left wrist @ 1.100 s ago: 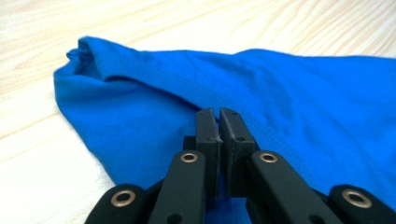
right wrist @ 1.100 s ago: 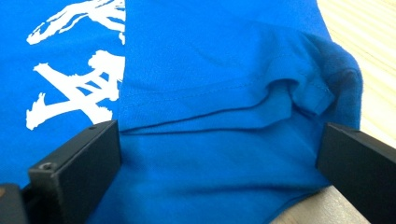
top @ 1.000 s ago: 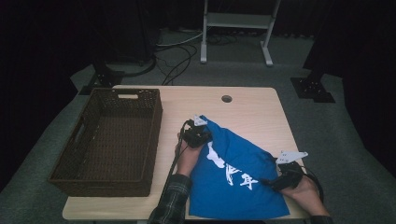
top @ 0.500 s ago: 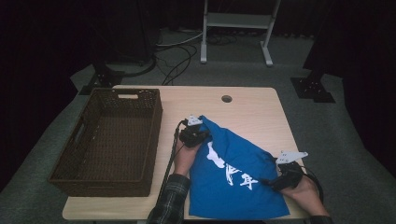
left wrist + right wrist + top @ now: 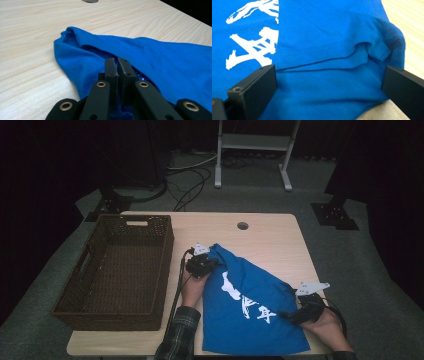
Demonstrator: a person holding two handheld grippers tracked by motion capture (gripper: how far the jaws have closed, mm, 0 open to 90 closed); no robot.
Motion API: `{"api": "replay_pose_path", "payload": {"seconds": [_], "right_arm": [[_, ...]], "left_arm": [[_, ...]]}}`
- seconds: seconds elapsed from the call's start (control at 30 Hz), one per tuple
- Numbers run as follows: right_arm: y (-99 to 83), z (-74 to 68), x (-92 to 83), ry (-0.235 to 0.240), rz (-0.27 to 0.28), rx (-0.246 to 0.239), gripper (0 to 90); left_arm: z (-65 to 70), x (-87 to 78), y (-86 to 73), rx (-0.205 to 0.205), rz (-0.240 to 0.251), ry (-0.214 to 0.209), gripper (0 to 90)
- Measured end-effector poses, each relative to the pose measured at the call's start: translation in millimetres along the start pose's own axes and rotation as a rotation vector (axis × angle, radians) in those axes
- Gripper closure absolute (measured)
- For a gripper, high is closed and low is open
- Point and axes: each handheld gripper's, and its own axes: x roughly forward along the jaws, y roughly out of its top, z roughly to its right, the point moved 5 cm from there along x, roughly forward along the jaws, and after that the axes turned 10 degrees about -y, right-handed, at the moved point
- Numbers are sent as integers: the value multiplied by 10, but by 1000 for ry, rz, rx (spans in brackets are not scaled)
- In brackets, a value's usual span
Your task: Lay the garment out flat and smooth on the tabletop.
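Shirt (image 5: pixel 250 312) stretched between my tongs: left tongs (image 5: pixel 204 265) clamped its far corner, right tongs (image 5: pixel 329 82) gaped astride the near-right fold.

Blue shirt (image 5: pixel 250 310), white print; dark brown wicker basket (image 5: pixel 117 270); pale wood table (image 5: pixel 270 232).

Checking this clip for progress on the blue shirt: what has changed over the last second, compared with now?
Almost nothing. The left gripper stays shut on the far corner of the blue shirt, perhaps nudged slightly. The right gripper stays at the shirt's right edge, jaws open with cloth between them. Shirt, wicker basket and table lie as before.
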Motion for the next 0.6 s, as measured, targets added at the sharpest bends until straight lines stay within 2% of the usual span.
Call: {"api": "replay_pose_path", "payload": {"seconds": [0.27, 0.53, 0.6], "right_arm": [[-1, 2, -3, -2, -4, 2, 0], [-2, 4, -4, -3, -4, 2, 0], [-1, 4, -5, -3, -4, 4, 0]], "left_arm": [[-50, -80, -6, -1, 20, 19, 868], [-109, -211, -11, 24, 24, 71, 867], [-129, -242, -10, 17, 34, 74, 867]]}}
